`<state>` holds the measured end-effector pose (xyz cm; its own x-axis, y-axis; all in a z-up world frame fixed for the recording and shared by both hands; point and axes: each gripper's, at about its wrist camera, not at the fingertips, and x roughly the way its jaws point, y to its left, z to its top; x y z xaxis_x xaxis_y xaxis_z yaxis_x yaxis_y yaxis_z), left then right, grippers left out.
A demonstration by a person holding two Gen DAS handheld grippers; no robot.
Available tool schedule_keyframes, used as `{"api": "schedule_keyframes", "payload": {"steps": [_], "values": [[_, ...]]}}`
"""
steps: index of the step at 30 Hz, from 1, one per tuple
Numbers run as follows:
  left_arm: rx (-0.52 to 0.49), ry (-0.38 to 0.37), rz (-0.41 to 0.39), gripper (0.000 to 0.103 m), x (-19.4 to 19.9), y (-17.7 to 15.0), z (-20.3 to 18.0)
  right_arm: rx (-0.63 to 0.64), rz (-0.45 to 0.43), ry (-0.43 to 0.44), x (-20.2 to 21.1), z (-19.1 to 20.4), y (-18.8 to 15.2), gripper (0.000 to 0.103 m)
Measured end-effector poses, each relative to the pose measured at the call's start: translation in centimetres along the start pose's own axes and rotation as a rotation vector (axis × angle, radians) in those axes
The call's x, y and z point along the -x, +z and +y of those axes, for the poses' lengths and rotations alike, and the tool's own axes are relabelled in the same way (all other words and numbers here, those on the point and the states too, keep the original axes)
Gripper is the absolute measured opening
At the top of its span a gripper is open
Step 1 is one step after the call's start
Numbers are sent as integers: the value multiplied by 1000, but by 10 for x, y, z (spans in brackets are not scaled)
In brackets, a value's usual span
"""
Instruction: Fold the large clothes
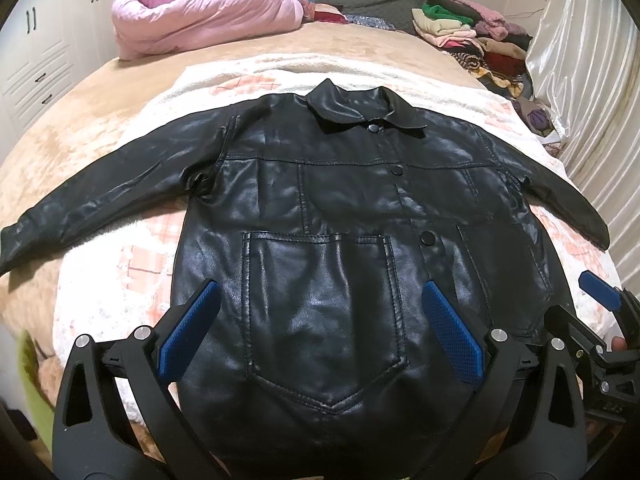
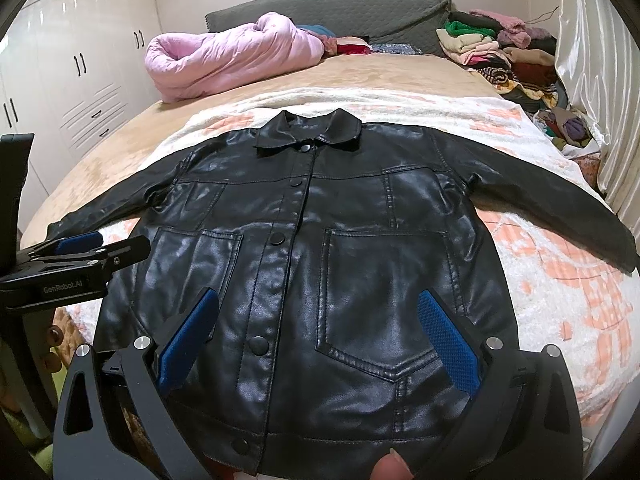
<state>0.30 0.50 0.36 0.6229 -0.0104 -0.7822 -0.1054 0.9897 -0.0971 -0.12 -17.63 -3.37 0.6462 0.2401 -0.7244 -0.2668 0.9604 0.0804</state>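
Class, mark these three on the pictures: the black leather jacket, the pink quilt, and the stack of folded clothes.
black leather jacket (image 1: pixel 320 200): left wrist view, on its chest panel.
pink quilt (image 2: pixel 224 60): right wrist view, on its rolled middle.
stack of folded clothes (image 2: pixel 480 46): right wrist view, on a cream garment.

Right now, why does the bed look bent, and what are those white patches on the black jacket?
Left wrist view: the fisheye lens bows the bed; glare streaks the jacket. Right wrist view: same bending, and the curtain shines too.
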Motion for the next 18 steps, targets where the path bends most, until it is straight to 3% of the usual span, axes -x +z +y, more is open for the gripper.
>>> {"api": "schedule_keyframes", "payload": {"steps": [18], "values": [[15,-11,11,94,-9,8,3,3,-4,2,-10,0,17,99]]}}
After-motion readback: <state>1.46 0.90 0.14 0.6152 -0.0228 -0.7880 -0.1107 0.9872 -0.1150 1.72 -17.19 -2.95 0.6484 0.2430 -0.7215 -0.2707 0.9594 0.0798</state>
